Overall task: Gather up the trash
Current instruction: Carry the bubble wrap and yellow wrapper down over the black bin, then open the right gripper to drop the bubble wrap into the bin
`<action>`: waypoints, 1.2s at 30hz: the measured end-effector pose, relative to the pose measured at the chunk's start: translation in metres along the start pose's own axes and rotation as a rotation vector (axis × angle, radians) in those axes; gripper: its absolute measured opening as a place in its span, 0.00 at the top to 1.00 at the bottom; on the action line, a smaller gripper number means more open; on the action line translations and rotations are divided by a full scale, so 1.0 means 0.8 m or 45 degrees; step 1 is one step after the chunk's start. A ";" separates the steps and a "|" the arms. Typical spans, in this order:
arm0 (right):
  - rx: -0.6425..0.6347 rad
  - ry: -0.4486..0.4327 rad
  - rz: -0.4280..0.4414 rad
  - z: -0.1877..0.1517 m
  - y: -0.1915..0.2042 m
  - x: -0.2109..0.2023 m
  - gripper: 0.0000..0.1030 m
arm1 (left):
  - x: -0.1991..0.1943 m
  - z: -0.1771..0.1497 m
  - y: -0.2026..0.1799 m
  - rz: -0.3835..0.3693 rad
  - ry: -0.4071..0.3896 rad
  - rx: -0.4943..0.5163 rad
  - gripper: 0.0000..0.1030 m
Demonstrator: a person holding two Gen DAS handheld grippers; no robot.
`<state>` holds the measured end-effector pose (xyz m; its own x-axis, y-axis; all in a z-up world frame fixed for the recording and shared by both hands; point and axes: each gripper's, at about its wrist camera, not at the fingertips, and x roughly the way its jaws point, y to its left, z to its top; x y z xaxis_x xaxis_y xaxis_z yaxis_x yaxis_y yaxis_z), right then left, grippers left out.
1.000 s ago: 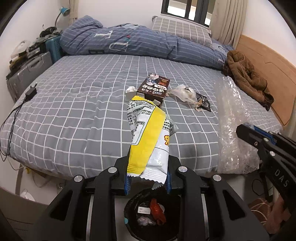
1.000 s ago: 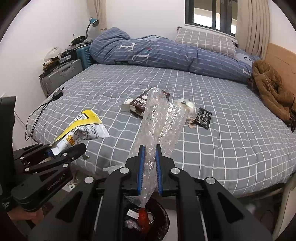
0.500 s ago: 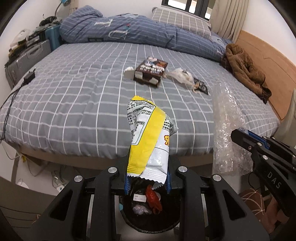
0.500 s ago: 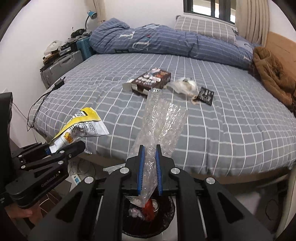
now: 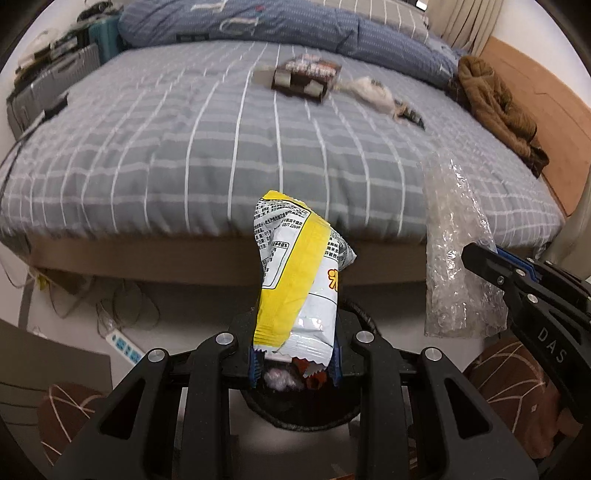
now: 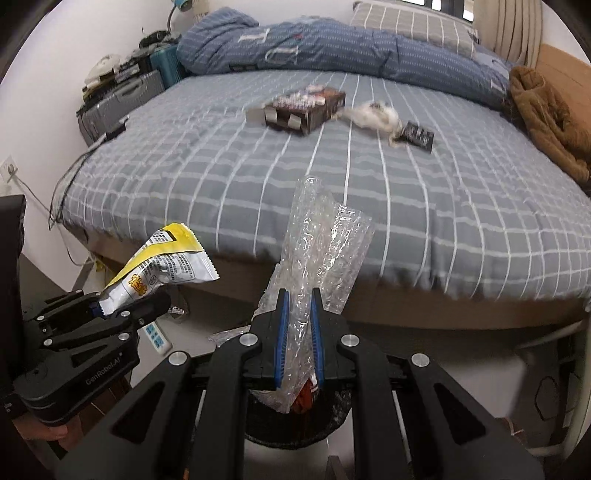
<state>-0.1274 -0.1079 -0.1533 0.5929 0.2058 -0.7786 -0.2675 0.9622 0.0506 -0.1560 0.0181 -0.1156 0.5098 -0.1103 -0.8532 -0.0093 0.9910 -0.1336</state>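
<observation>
We see the yellow snack bag (image 5: 295, 280) clamped upright in the left tool (image 5: 294, 363), directly above the black trash bin (image 5: 301, 415). The right tool (image 6: 298, 345) grips the clear bubble wrap (image 6: 319, 251) above the same bin, before the bed (image 6: 461, 206).

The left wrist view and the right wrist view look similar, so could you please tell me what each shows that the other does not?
Only the left wrist view shows brown slippers on the floor at both sides.

Only the right wrist view shows the blue desk lamp and a wall socket.

Both show the snack bag in the left gripper, the bubble wrap in the right gripper, the black trash bin below, and the brown box on the bed.
</observation>
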 end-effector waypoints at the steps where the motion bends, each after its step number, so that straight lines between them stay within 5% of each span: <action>1: 0.000 0.020 0.002 -0.007 0.001 0.008 0.89 | 0.005 -0.005 0.002 0.003 0.012 0.000 0.75; 13: 0.019 0.198 0.025 -0.067 0.001 0.093 0.89 | 0.080 -0.041 0.023 0.006 0.157 -0.043 0.75; 26: 0.003 0.394 0.096 -0.084 0.013 0.176 0.89 | 0.131 -0.053 0.054 0.019 0.261 -0.094 0.75; 36: -0.023 0.399 0.105 -0.082 0.015 0.182 0.78 | 0.141 -0.058 0.073 0.030 0.288 -0.117 0.75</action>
<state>-0.0941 -0.0779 -0.3068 0.3064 0.2152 -0.9272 -0.3197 0.9408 0.1127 -0.1388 0.0601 -0.2434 0.3030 -0.1120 -0.9464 -0.1020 0.9836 -0.1490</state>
